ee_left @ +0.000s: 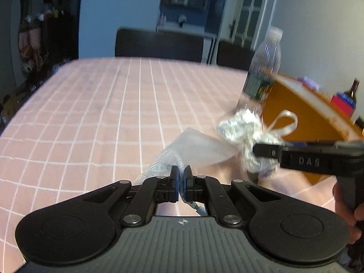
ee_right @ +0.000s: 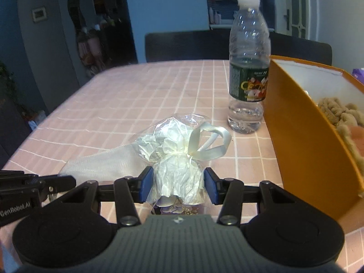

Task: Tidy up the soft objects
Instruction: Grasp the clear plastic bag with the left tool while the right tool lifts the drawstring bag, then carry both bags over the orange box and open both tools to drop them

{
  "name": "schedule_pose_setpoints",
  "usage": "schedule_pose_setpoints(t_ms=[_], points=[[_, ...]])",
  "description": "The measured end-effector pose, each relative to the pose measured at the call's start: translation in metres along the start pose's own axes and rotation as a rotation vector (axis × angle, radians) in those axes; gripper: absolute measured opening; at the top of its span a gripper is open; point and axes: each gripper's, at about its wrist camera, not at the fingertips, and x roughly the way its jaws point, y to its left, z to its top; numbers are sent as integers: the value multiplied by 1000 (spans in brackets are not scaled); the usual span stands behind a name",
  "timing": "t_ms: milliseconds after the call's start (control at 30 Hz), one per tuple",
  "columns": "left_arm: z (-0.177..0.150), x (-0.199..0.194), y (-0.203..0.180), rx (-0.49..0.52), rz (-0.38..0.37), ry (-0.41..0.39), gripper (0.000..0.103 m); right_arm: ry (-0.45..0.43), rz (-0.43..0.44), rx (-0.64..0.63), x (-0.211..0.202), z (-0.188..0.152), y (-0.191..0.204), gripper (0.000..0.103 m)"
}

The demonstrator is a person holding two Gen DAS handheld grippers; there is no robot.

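My left gripper [ee_left: 181, 182] is pinched tight on a fold of white gauzy cloth [ee_left: 200, 147], the blue pads meeting with only the thin fabric between them; a small tag hangs below the fingers, its print too small to read. My right gripper [ee_right: 178, 185] stands partly spread, its blue pads pressed against both sides of a crinkled cellophane-wrapped bundle [ee_right: 177, 159] tied with a cream ribbon bow [ee_right: 209, 143]; a floral print shows at the bundle's lower end. The gauzy cloth stretches from the bundle toward my left gripper, above the pink checked tablecloth [ee_right: 136, 95]. In the right wrist view the left tool's side reads "GenRobot.AI"; in the left wrist view the right tool carries raised letters that look like "DAS". Beyond the bundle, toward the table's right edge, a clear plastic water bottle [ee_right: 249, 63] stands upright with a white cap and a dark green label whose writing I cannot make out. Just beside it sits an orange box [ee_right: 302, 136] with a white lining, holding a tan fuzzy soft item [ee_right: 341, 113]. Dark chair backs [ee_right: 186, 45] line the far edge.
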Motion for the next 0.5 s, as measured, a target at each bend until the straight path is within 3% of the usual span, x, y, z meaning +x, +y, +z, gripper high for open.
schedule_pose_setpoints(t_ms=[233,500], points=[[26,-36,-22,64,20,-141,3,-103,46,-7,-44,11,-5,48],[56,-35,-46,127,49,-242,3,-259,13,0,-89,38,-27,48]])
